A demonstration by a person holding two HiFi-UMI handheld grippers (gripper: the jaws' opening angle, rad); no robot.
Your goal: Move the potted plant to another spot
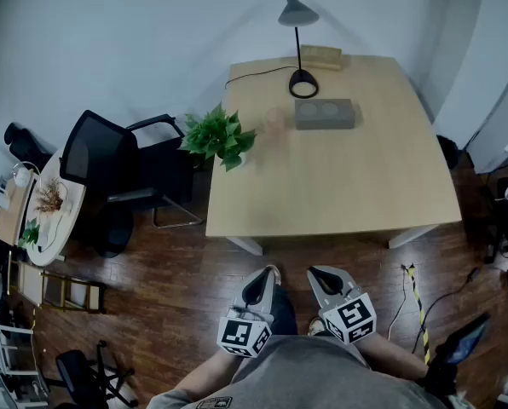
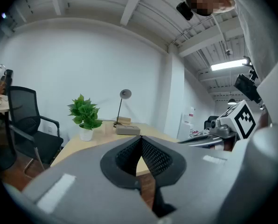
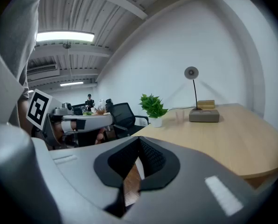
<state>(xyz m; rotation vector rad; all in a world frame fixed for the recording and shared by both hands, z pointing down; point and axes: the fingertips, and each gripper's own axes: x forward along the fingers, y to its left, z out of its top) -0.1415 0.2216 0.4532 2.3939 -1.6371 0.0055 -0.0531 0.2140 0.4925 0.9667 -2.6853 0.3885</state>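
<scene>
A leafy green potted plant (image 1: 220, 136) in a white pot stands at the left edge of the light wooden table (image 1: 356, 186). It also shows in the left gripper view as the potted plant (image 2: 85, 116) and in the right gripper view as the potted plant (image 3: 154, 108). My left gripper (image 1: 261, 279) and right gripper (image 1: 324, 280) hang close to my body over the floor, well short of the table. Both are shut with nothing between their jaws. The tips meet in each gripper view, left gripper (image 2: 141, 139) and right gripper (image 3: 139, 139).
On the table stand a black desk lamp (image 1: 299, 41), a grey box (image 1: 324, 113), a clear cup (image 1: 274, 119) and a small wooden box (image 1: 320, 56). A black office chair (image 1: 122, 173) sits left of the table. A cable (image 1: 416, 301) lies on the floor at right.
</scene>
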